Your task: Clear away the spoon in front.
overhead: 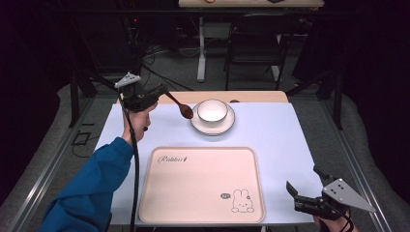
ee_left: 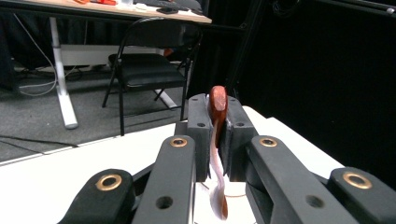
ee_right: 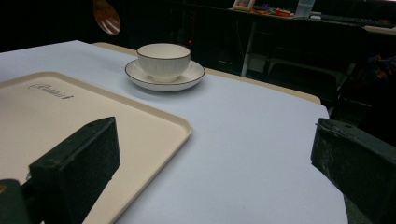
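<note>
Brown wooden spoon is clamped by its handle in the closed left tool, its bowl held above the bench beside the white ribbed cup on its saucer, which could be knocked by a careless swing, while the right tool is held wide open and empty.

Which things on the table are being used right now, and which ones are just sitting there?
In use:
- brown wooden spoon, clamped in the left gripper
- white ribbed bowl
- white saucer with dark rim, under the bowl

Just sitting there:
- beige plastic tray with rabbit drawing, nothing on it
- right gripper, jaws open
- black folding chair behind the table
</note>
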Action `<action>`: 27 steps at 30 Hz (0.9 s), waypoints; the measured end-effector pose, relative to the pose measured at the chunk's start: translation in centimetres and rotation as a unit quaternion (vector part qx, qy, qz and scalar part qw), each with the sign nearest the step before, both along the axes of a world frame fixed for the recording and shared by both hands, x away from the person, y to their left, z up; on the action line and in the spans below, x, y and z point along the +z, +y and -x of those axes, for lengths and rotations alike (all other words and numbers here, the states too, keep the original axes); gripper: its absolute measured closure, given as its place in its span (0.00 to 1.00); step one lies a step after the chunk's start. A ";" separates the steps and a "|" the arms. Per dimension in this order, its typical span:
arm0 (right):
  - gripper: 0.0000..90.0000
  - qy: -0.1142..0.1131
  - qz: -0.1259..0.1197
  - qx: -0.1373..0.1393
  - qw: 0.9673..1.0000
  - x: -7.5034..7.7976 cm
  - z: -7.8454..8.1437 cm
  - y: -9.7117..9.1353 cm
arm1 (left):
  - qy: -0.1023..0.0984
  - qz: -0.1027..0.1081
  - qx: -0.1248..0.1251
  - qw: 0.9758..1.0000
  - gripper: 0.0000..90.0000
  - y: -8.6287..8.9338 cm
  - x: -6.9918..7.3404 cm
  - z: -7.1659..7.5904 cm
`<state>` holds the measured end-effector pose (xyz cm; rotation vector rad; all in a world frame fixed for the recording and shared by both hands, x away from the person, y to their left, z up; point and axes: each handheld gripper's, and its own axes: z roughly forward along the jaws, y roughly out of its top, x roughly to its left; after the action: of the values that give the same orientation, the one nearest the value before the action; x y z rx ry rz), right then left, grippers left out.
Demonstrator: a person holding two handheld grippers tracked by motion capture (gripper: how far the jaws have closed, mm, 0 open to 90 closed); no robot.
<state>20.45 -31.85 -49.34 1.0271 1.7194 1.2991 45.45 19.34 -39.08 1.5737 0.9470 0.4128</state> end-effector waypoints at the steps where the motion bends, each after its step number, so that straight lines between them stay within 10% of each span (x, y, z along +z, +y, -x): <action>1: 0.01 0.001 0.000 0.000 1.000 0.0 0.0 0.0 | 0.001 0.001 -0.001 1.000 0.94 0.2 0.0 0.2; 27: 0.01 0.001 0.001 0.000 1.000 0.0 -0.1 0.1 | 0.024 -0.016 -0.060 0.998 0.93 3.3 0.4 4.6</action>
<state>20.52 -31.80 -49.34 1.0270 1.7224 1.2958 40.86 22.65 -38.65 1.6669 0.8806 0.3078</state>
